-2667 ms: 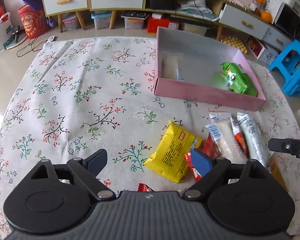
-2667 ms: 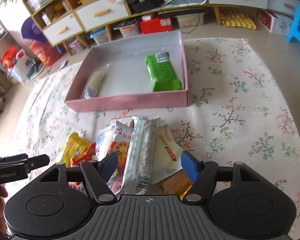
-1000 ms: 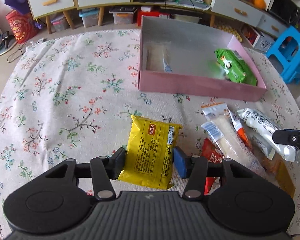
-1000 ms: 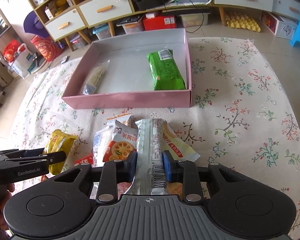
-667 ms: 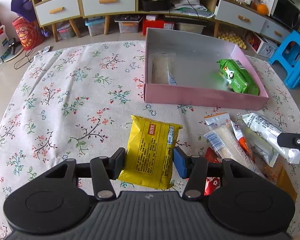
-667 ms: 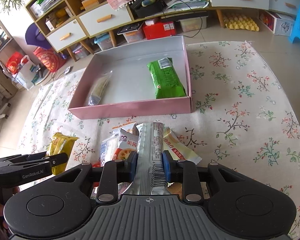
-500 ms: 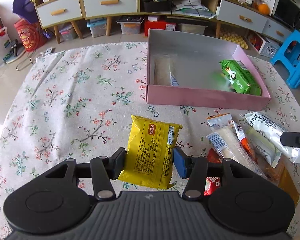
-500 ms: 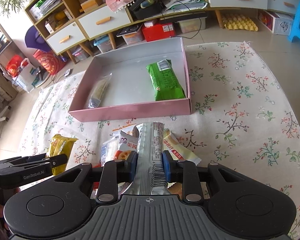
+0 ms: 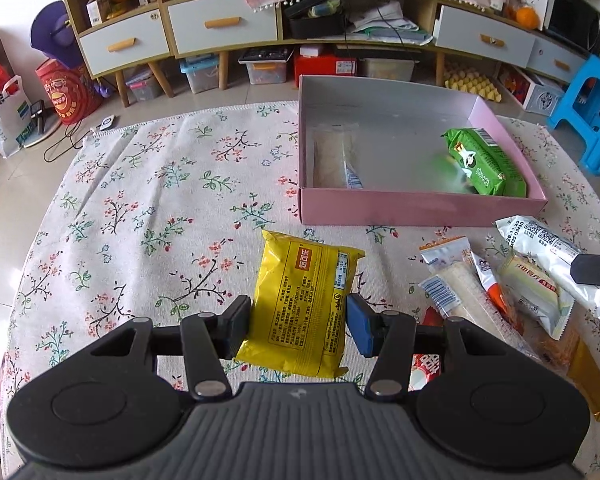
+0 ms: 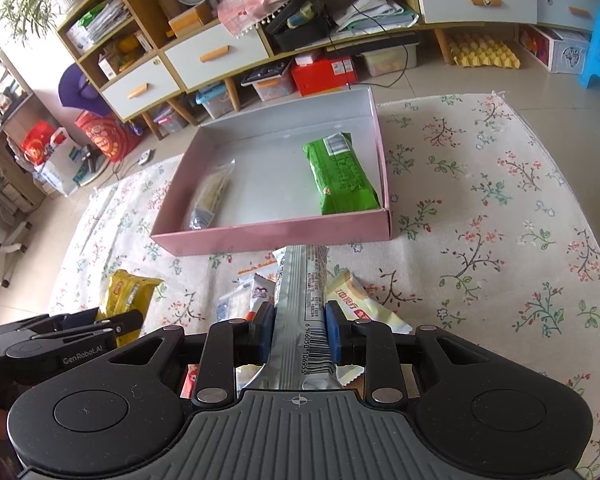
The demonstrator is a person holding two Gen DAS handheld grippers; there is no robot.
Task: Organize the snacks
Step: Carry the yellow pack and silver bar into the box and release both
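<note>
Left gripper (image 9: 298,322): closed on the yellow packet (image 9: 306,306); both pads press the packet's long sides near its lower half.
Yellow packet: held with printed back facing up, its far end pointing toward the pink box (image 9: 420,210); it sits short of the box's near wall, off the near-left corner. Whether it clears the cloth cannot be told.
Right gripper (image 10: 299,330): closed on the silver packet (image 10: 302,308); pads clamp it just above the barcode end.
Silver packet: long and narrow, running straight out from the jaws; its far tip reaches to just before the pink box (image 10: 276,234) near wall, right of that wall's middle.
Left gripper, from right wrist view (image 10: 64,342): low at the left, well left of the box's near-left corner, with the yellow packet (image 10: 130,290) showing past its fingers.
Loose pile: a cream packet (image 10: 360,306) and a clear-wrapped packet (image 9: 454,300) lie on the cloth in front of the box's near wall, under and beside the silver packet; a red wrapper (image 9: 426,366) shows closer in.
Inside pink box: green packet (image 10: 340,174) against the right wall, lengthwise; a clear packet (image 10: 210,196) near the left wall. Middle of the box floor is bare.
Floral cloth (image 9: 140,220): the box rests on it, toward its far right part.
Background: cabinet with drawers (image 9: 220,28) beyond the box's far wall; blue stool (image 9: 592,112) off the box's right side.
</note>
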